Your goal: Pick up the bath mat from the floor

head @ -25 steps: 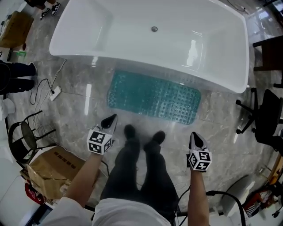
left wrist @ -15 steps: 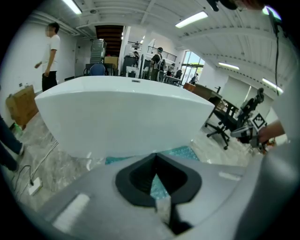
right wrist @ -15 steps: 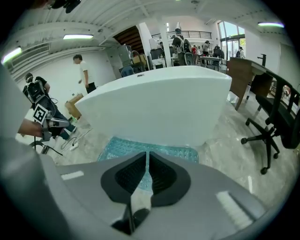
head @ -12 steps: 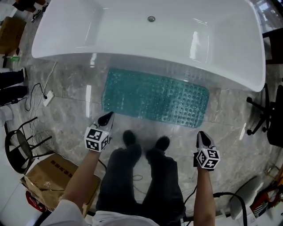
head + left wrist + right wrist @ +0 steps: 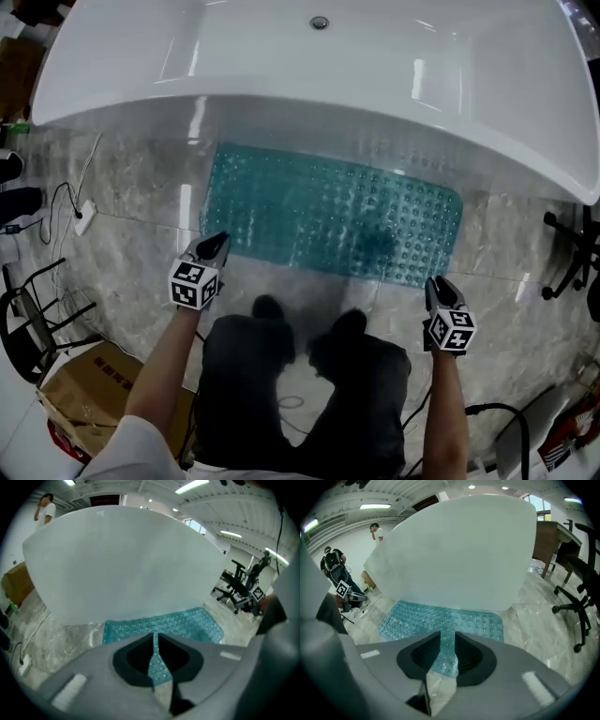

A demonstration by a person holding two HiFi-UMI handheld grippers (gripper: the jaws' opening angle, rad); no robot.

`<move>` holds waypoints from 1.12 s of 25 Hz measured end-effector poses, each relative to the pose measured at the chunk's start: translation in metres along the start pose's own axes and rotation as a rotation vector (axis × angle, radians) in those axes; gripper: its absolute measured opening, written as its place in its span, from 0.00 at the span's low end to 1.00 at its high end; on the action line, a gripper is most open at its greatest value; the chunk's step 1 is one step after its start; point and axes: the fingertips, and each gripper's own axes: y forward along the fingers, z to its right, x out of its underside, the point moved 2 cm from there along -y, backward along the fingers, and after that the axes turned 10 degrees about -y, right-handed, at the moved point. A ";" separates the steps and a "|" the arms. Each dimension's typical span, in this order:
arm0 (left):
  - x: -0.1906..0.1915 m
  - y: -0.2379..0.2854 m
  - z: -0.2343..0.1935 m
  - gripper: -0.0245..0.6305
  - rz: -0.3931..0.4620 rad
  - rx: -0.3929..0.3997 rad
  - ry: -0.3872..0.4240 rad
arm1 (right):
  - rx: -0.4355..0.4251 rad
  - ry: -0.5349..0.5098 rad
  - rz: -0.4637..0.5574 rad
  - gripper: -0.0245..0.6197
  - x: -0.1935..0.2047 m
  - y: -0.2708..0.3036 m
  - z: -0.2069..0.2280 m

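Note:
The teal, bumpy bath mat [image 5: 333,216] lies flat on the marble floor against the white bathtub [image 5: 319,66]. My left gripper [image 5: 212,247] hovers over the mat's near left corner, and my right gripper [image 5: 439,289] hangs just short of its near right corner. In the left gripper view the mat [image 5: 164,623] lies ahead of the left gripper [image 5: 155,637]. Those jaws are opening and show only a thin slit with nothing between them. In the right gripper view the right gripper [image 5: 447,637] is opening too, with a wider gap, and the mat [image 5: 445,618] lies beyond it.
My dark-trousered legs and shoes [image 5: 272,309] stand between the grippers at the mat's near edge. A cardboard box [image 5: 66,403] and a black wire chair [image 5: 19,319] are at the left, with a power strip and cables [image 5: 82,217]. An office chair base [image 5: 572,253] is at the right.
I have stepped closer to the tub, and both grippers have come forward to the mat's near edge. The jaws were together before and have now parted, the right pair more than the left.

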 end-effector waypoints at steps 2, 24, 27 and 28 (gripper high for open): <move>0.015 0.023 -0.014 0.09 -0.003 -0.005 0.015 | 0.000 -0.006 -0.010 0.21 0.017 0.025 0.005; 0.121 0.202 -0.196 0.35 -0.105 -0.173 -0.048 | 0.050 -0.027 -0.078 0.43 0.131 0.213 0.090; 0.129 0.210 -0.223 0.41 -0.138 -0.229 0.005 | 0.073 -0.018 -0.088 0.46 0.136 0.225 0.102; 0.130 0.214 -0.232 0.44 -0.147 -0.249 0.016 | 0.079 -0.016 -0.090 0.46 0.137 0.228 0.106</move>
